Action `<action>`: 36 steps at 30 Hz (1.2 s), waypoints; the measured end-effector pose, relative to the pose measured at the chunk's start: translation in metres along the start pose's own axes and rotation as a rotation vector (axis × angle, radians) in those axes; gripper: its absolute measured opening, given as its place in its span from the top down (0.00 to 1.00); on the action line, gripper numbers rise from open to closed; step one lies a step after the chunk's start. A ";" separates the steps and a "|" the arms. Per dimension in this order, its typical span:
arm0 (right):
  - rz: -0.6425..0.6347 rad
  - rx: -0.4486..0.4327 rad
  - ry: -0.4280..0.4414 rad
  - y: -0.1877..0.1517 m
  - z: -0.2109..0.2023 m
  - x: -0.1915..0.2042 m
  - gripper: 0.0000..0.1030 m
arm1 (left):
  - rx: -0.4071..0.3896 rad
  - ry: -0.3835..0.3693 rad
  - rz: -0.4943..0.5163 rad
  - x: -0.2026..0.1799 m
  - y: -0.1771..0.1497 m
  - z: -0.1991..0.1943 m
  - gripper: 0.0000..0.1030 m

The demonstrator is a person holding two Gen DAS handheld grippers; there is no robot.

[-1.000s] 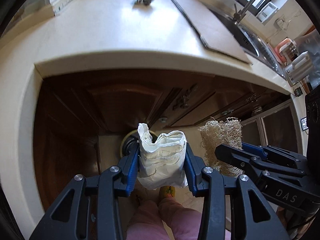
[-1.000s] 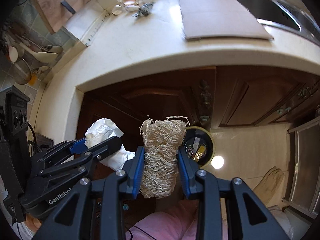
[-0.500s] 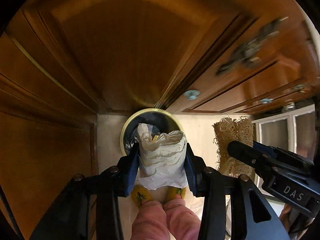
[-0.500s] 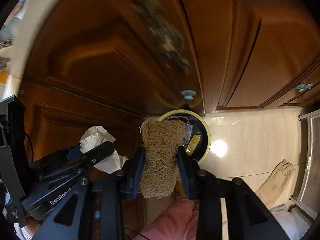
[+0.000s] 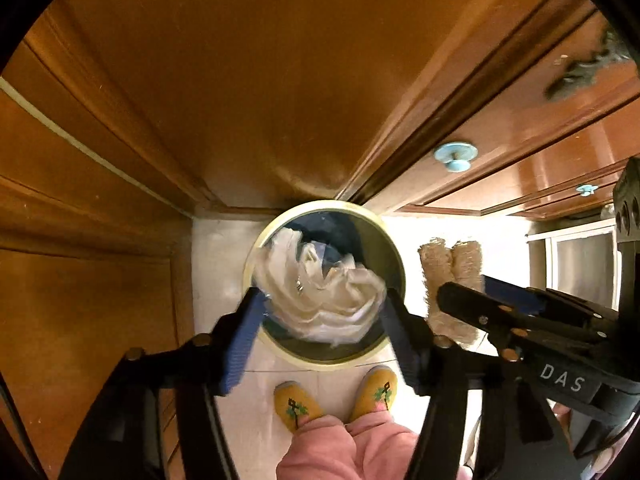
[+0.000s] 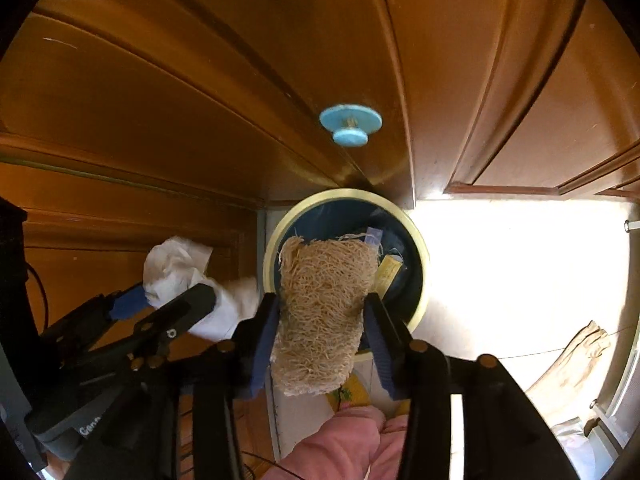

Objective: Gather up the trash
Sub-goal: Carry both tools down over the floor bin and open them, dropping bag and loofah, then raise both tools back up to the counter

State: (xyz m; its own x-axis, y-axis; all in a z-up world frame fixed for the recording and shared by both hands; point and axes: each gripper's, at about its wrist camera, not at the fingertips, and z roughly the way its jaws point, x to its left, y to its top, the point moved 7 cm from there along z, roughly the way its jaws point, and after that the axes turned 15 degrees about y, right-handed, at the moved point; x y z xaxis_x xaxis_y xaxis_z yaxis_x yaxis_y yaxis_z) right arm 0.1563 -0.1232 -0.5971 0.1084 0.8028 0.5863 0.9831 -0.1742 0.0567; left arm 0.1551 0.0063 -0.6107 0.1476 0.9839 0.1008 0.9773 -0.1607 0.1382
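A round bin with a yellow rim [image 5: 324,205] stands on the floor against the cabinet, straight below both grippers. My left gripper [image 5: 322,296] has its jaws opening wide. The crumpled white paper [image 5: 320,292] is blurred and loose between them, over the bin's mouth. My right gripper [image 6: 320,300] is opening too, but its blue pads still touch the tan loofah sponge [image 6: 324,300], which hangs over the bin [image 6: 424,256]. The right wrist view shows the left gripper [image 6: 172,296] and the paper [image 6: 176,264] at its left. The left wrist view shows the right gripper [image 5: 464,286] with the loofah [image 5: 448,264].
Brown wooden cabinet doors with pale blue knobs [image 5: 456,156] [image 6: 350,126] rise close behind the bin. A yellow wrapper [image 6: 388,276] lies inside it. The person's yellow slippers [image 5: 296,404] and pink trouser legs [image 5: 348,448] are just in front. Bright tiled floor [image 6: 520,280] lies to the right.
Both grippers have sunk from counter height to just above the bin, and the counter has left view. The left jaws have spread and the paper has slipped forward. The right jaws have widened slightly.
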 end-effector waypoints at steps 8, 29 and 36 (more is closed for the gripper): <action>0.024 -0.012 0.015 -0.006 -0.024 0.008 0.42 | -0.025 0.013 -0.030 0.018 0.001 -0.022 0.07; -0.043 -0.077 -0.024 -0.045 -0.193 0.121 0.42 | -0.144 -0.033 0.044 0.036 0.001 -0.256 0.07; -0.124 -0.168 -0.044 -0.053 -0.270 0.168 0.42 | -0.285 -0.067 0.049 0.053 0.014 -0.362 0.07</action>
State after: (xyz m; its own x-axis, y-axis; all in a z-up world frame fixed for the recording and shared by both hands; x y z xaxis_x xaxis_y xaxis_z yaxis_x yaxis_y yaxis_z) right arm 0.0824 -0.1325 -0.2835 -0.0021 0.8474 0.5310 0.9513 -0.1619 0.2622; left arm 0.1217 0.0278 -0.2467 0.2122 0.9760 0.0499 0.8879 -0.2139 0.4073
